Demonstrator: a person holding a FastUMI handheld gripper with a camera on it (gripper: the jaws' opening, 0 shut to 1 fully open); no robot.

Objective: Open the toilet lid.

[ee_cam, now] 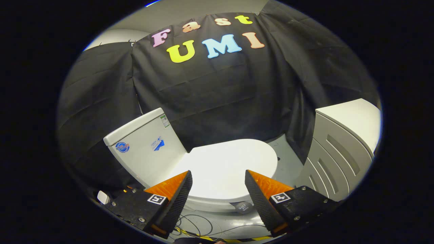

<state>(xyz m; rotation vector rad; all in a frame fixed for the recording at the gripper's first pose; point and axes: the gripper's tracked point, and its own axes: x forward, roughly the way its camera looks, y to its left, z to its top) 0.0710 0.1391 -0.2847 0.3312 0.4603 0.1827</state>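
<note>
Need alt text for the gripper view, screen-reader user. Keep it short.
A white toilet with its lid closed lies just beyond the open gripper, whose two fingers frame the lid without touching it. The tank stands to the lid's left, a white cabinet to its right, and black cloth hangs behind.

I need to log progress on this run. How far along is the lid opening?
Nothing looks done yet: the toilet lid lies flat and closed, in front of the tank. The gripper hangs above it, fingers apart and holding nothing. Left: catch the lid's edge and raise it toward the tank.
</note>
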